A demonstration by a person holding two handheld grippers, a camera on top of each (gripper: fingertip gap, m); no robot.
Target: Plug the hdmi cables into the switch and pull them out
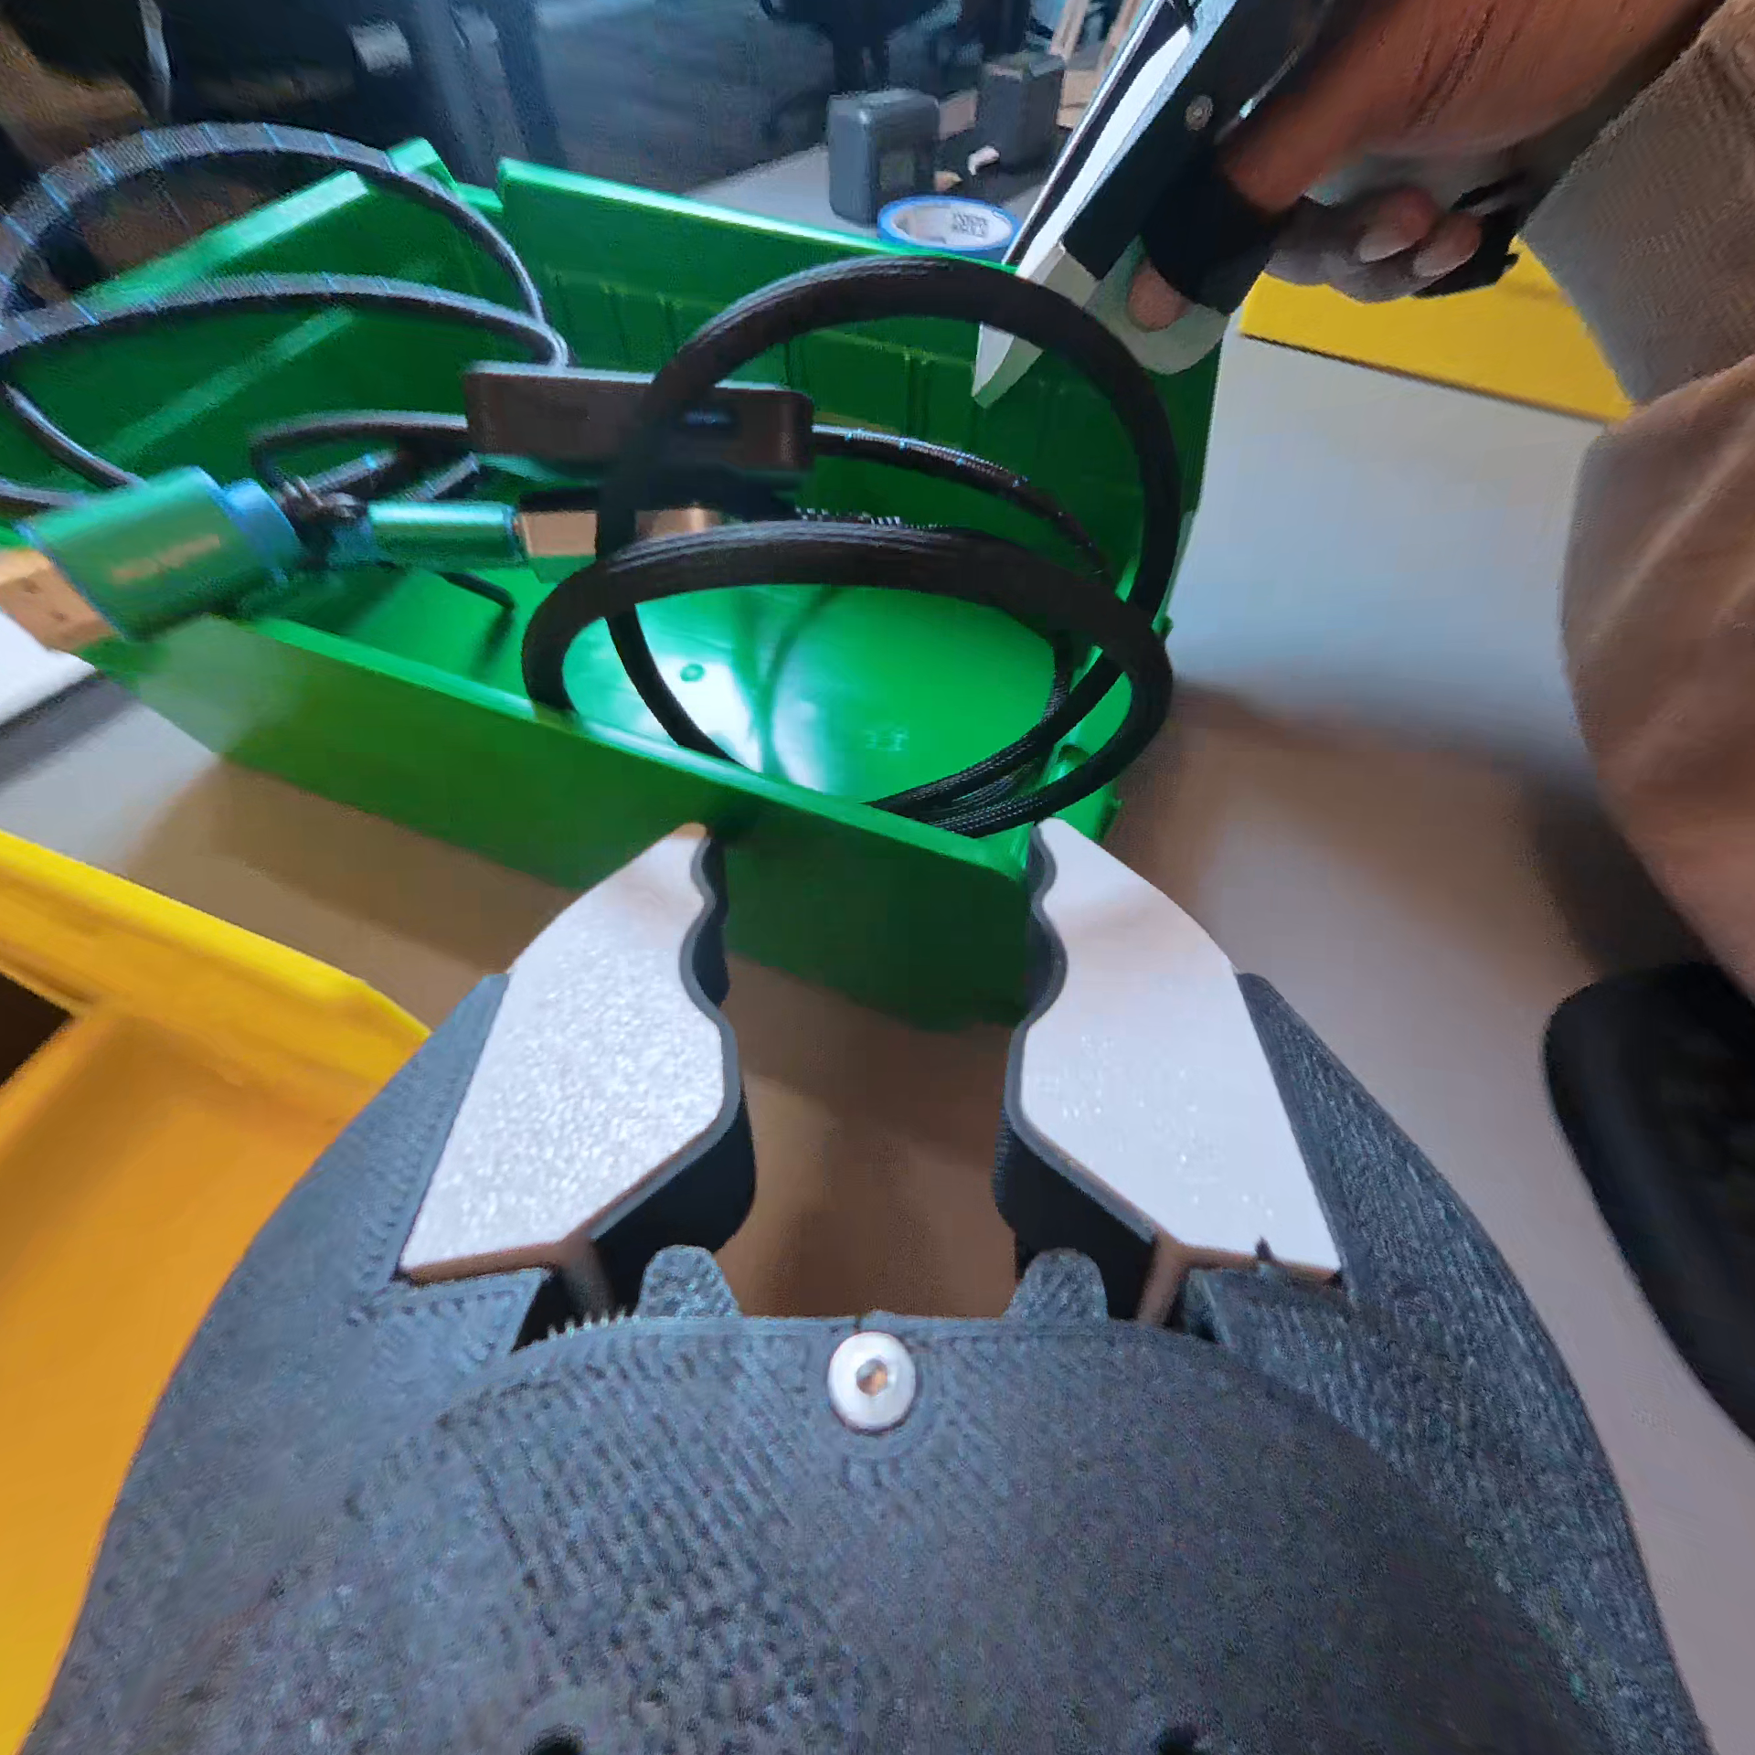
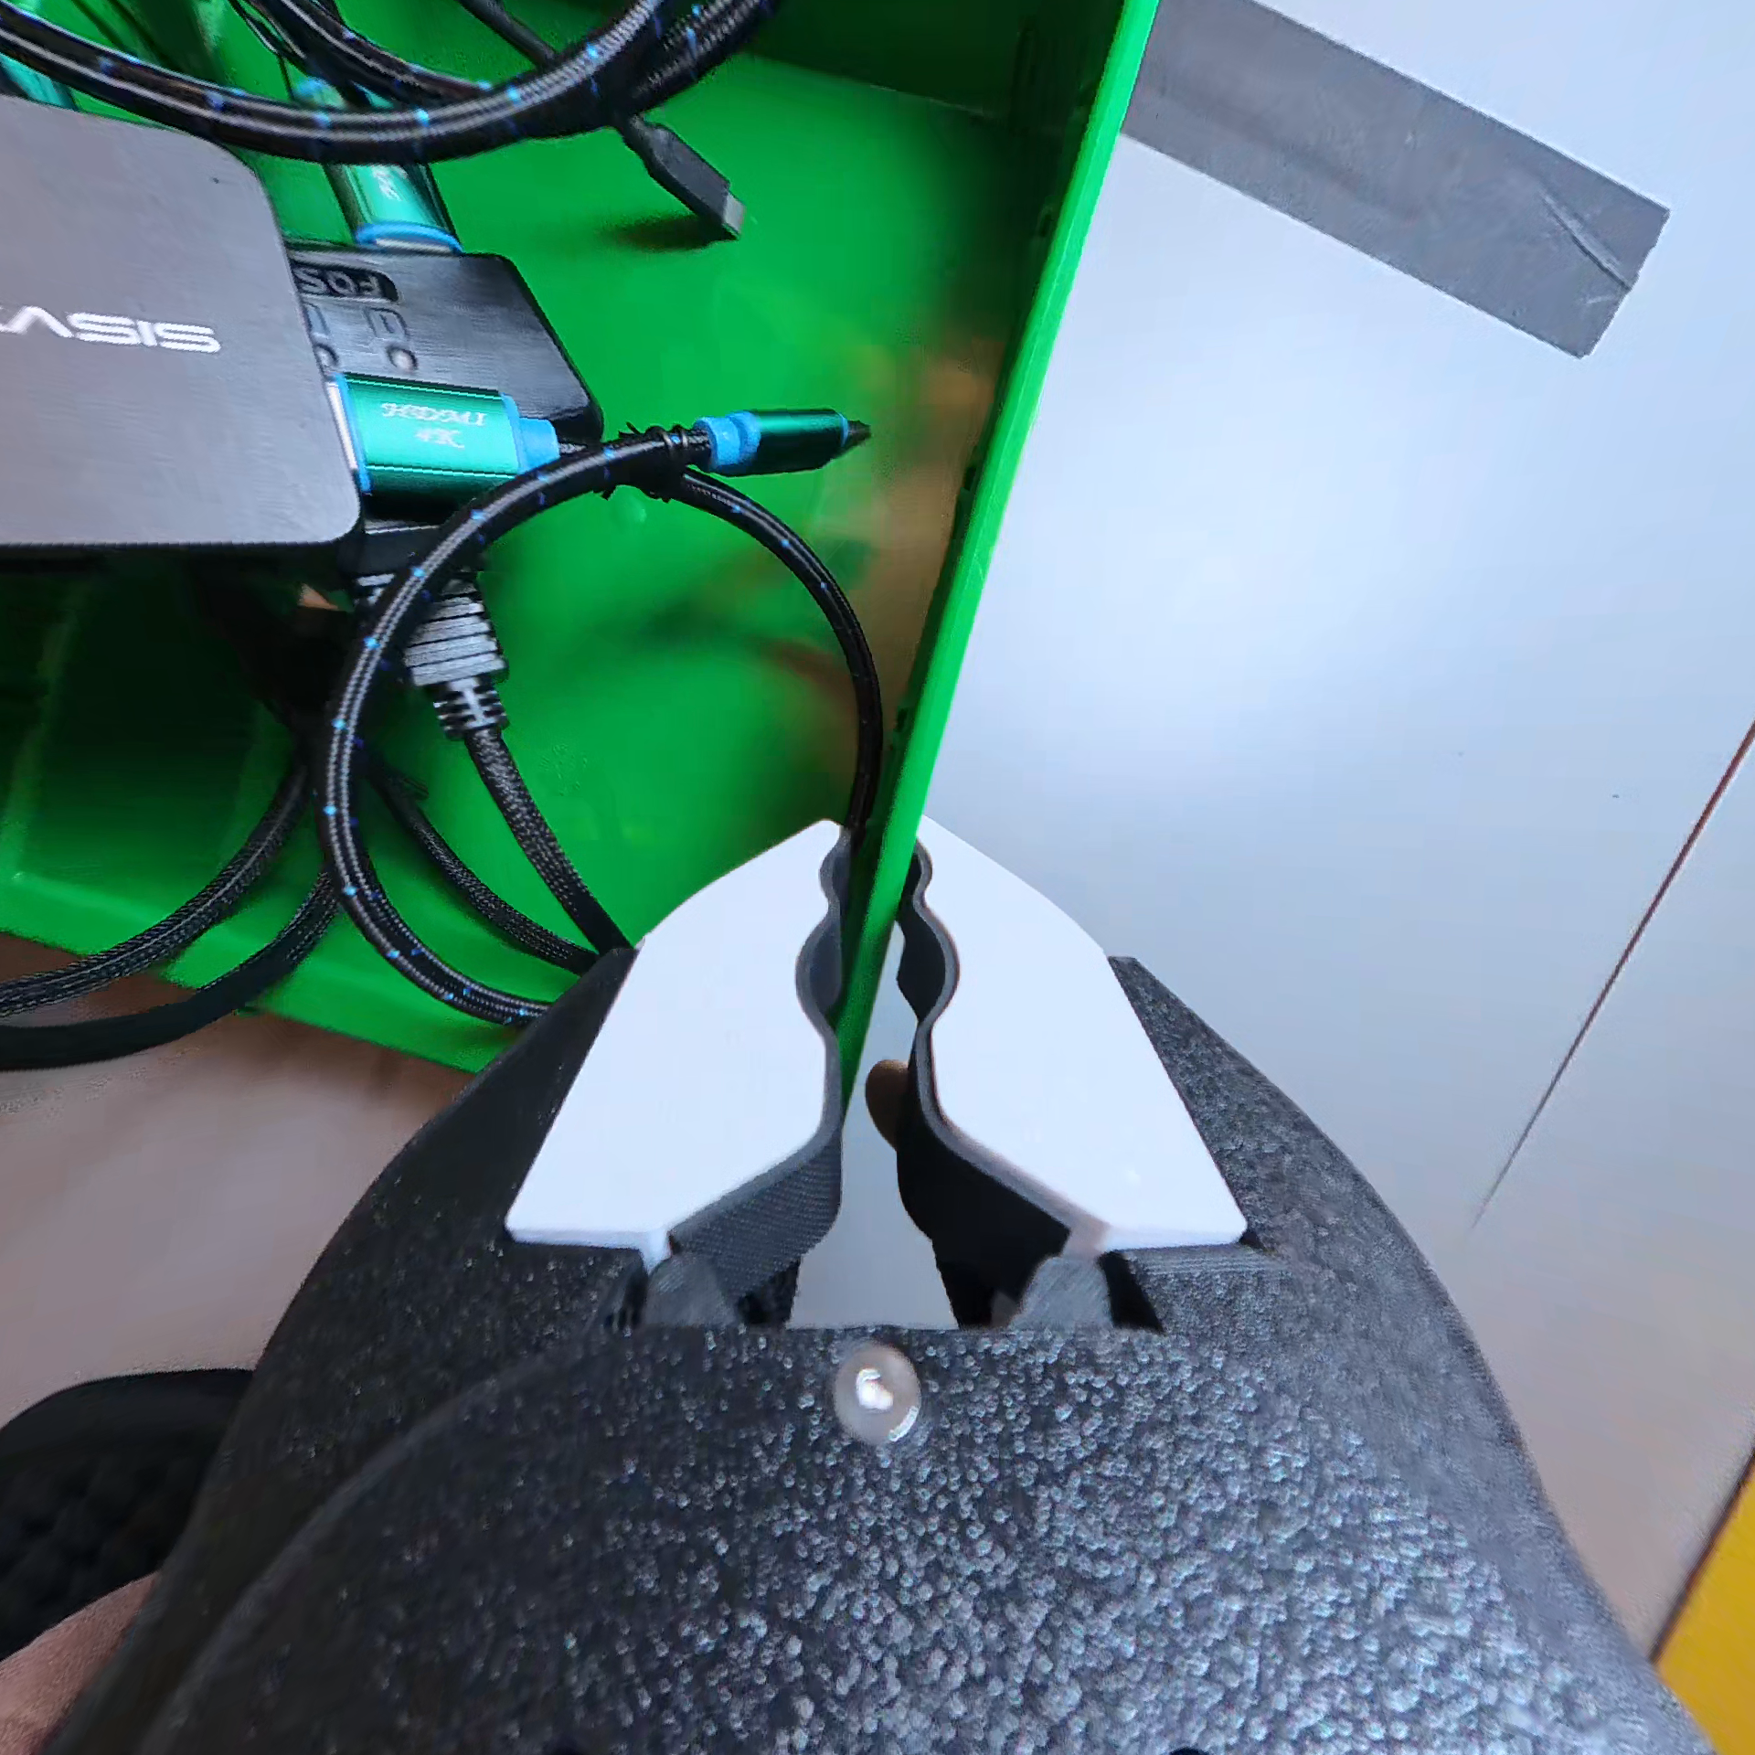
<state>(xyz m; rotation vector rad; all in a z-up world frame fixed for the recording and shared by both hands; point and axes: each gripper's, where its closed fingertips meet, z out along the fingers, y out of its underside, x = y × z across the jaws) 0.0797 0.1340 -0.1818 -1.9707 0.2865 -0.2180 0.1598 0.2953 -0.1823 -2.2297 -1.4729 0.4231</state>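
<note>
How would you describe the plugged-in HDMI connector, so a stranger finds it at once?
Look inside the green bin. A flat dark box lies there on a smaller black switch. The connector enters that switch beside the box's corner: shiny green metal with a blue collar.

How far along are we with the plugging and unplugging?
One green HDMI plug looks seated in the switch; another green plug lies loose. In hand: the right tool straddles the green bin wall, nearly closed; the left tool is open and empty. Remaining plugging and all pulling remain.
</note>
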